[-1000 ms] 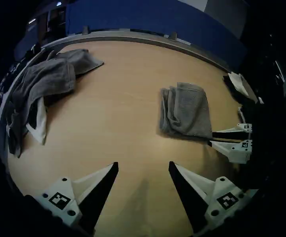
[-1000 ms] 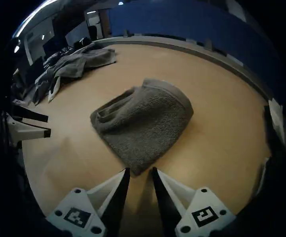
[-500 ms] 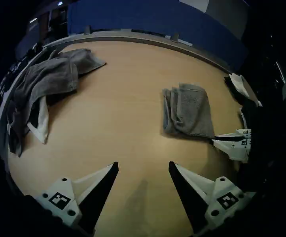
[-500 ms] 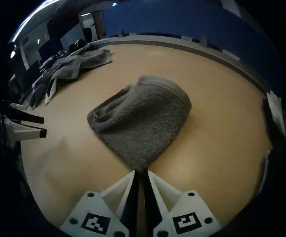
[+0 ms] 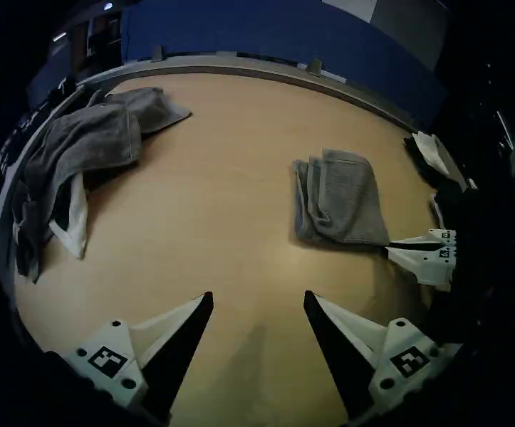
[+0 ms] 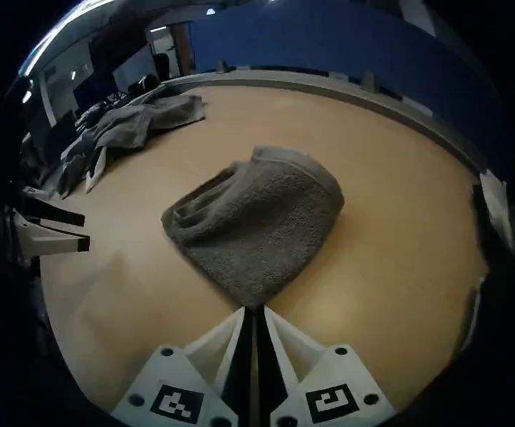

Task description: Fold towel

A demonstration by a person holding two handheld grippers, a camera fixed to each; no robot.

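Towel [image 6: 257,220] folded; right gripper [image 6: 255,311] pressed together at corner; left gripper [image 5: 257,293] spread.

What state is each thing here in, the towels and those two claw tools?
Folded towel: folded, lying flat on the table.
Pile of towels: unfolded, crumpled.
Left gripper: open, over bare table.
Right gripper: shut, tips at the folded towel's near corner.

Nubbly terry towel [image 6: 257,228], smooth wood table [image 6: 407,235]
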